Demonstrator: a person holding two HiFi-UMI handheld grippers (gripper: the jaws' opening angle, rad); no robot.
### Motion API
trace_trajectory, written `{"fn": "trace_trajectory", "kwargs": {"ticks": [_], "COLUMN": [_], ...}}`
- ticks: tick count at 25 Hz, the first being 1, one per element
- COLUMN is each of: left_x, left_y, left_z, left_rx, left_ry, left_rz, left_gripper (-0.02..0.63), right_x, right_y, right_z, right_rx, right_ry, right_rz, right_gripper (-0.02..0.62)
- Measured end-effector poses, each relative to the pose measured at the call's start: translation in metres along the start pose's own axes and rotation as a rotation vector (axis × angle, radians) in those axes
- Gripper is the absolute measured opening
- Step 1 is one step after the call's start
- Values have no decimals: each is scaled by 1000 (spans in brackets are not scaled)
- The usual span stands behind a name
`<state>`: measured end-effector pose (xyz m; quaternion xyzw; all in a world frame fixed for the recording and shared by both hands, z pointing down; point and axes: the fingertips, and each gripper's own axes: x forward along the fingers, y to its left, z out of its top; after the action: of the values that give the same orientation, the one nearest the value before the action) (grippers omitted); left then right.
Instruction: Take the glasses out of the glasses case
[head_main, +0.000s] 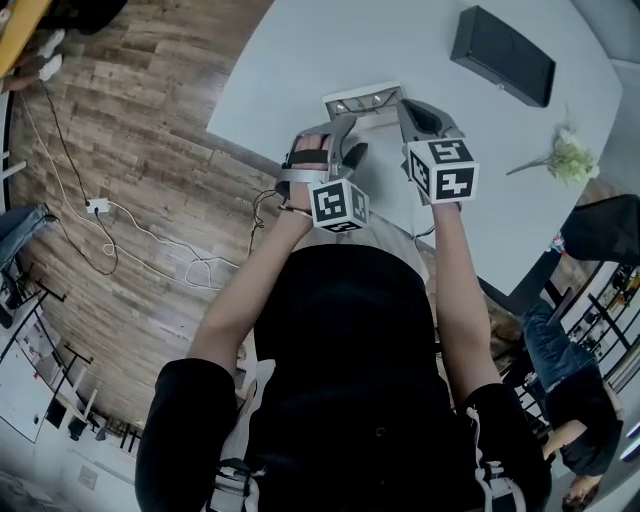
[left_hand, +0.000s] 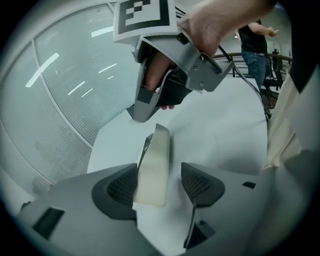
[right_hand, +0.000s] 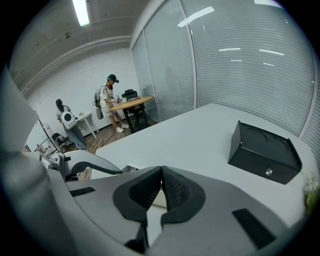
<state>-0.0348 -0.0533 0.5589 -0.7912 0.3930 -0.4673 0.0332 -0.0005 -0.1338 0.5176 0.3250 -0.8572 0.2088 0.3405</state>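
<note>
My left gripper (left_hand: 161, 184) gapes round flat, stiff cream glasses case (left_hand: 154, 167) flap; right gripper (right_hand: 161, 186) pinched closed over smooth white worktop (right_hand: 200, 132).

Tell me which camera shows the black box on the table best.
The right gripper view: the black box sits large and unobstructed, with its top, front and small catch visible. The head view shows it small, from above. The left gripper view misses it.

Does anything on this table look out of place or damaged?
Only the flowers: they lie loose on their side near the table edge, with no vase. The case and black box look undamaged, and nothing is spilled.
</note>
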Motion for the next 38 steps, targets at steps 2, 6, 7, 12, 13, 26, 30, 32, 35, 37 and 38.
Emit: {"fn": "trace_trajectory", "kwargs": {"ticks": [2,6,7,12,13,26,30,32,35,37,38], "left_x": [-6,-14,-16,-25,-25,-31,-31,-31,-33,-34,-35], "left_y": [-8,-19,-20,-25,-27,-50,-51,-50,-47,-44,-43], "left_z": [3,6,7,9,9,6,6,6,6,6,7], "left_rx": [-50,-113,-133,-232,-246,-328,-345,-360,-363,-364,-366], "left_ry": [-20,-42,-47,-68,-70,-74,-73,-75,-72,-72,-73], "left_rz": [-31,-75,-85,-137,-147,-251,-253,-258,-263,-271,-277], "left_gripper": [285,268,262,205,179,156,135,129,121,121,121], "right_x": [-7,-20,-24,-42,-44,-40,-29,-23,-19,-18,-18], "right_y": [2,6,6,11,12,25,30,33,35,35,35], "right_z": [-5,-16,-18,-29,-31,-58,-68,-73,-79,-81,-81], "right_rx": [8,22,26,56,60,60,42,38,40,47,52], "right_ry": [-4,-7,-7,-15,-16,-22,0,13,32,32,29], "right_rz": [-9,-27,-31,-47,-49,-47,-39,-39,-40,-39,-39], "right_gripper": [18,18,18,18,18,18,18,18,18,18,18]}}
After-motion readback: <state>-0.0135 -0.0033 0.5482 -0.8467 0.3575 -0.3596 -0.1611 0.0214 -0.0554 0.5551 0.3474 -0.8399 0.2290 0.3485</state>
